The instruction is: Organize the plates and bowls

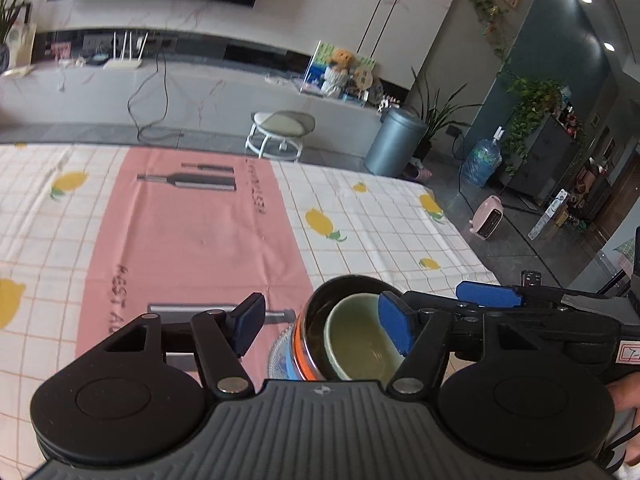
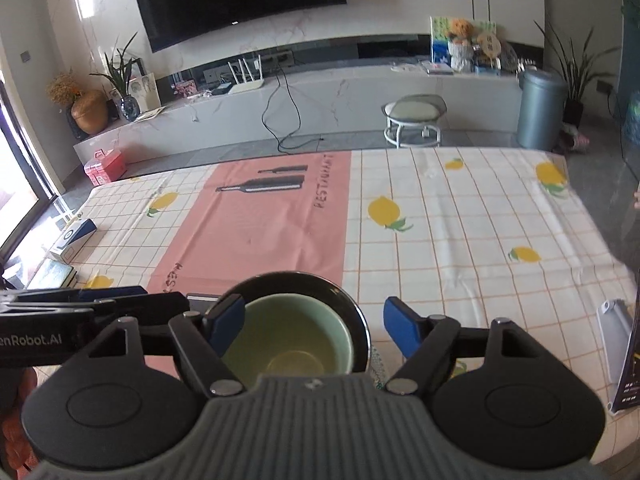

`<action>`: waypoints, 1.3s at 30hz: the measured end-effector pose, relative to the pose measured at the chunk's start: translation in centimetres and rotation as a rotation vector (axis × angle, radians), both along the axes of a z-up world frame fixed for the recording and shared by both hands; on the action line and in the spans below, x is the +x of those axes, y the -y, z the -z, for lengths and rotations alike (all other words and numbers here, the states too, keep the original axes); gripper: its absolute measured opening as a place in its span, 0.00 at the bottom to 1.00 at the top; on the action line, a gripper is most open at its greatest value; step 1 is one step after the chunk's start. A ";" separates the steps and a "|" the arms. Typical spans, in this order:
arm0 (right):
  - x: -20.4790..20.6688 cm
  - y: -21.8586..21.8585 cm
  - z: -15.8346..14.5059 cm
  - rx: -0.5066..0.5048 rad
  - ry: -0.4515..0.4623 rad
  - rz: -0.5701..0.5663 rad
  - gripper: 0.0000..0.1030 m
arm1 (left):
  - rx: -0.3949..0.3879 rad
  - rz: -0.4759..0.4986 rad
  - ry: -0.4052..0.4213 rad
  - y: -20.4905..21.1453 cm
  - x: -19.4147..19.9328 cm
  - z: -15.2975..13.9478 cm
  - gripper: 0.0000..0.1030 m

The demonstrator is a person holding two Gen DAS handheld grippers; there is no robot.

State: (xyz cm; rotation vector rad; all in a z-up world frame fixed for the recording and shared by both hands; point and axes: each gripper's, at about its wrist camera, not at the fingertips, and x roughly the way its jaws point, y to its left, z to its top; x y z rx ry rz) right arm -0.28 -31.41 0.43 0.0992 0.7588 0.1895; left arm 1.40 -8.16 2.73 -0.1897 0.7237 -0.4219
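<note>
A pale green bowl sits nested inside a dark metal bowl that has an orange band. Both rest on a blue-patterned plate near the table's front edge. My left gripper hovers over the stack, open, its blue pads either side of the bowls and pressing on nothing. My right gripper is open too and straddles the same stack from above. Each gripper shows side-on in the other's view: the right gripper, the left gripper.
The table carries a lemon-print cloth with a pink runner. A boxed item and books lie at its left edge; a grey stand and a dark booklet are at its right. A stool and a bin stand beyond the table.
</note>
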 end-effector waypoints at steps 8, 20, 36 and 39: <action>-3.5 -3.5 -2.8 -0.014 0.122 -0.042 0.81 | 0.123 -0.058 0.244 -1.8 -4.7 -3.3 0.72; -9.9 -7.0 -1.6 -0.026 0.214 -0.032 0.88 | 0.296 -0.158 0.376 -2.6 -9.6 -2.2 0.85; -13.0 -8.4 2.7 -0.108 0.217 0.062 0.97 | 0.350 -0.223 0.131 -3.7 -9.8 4.7 0.89; -12.5 -8.4 3.7 -0.095 0.175 0.067 0.97 | 0.328 -0.219 0.096 -4.0 -9.8 5.4 0.89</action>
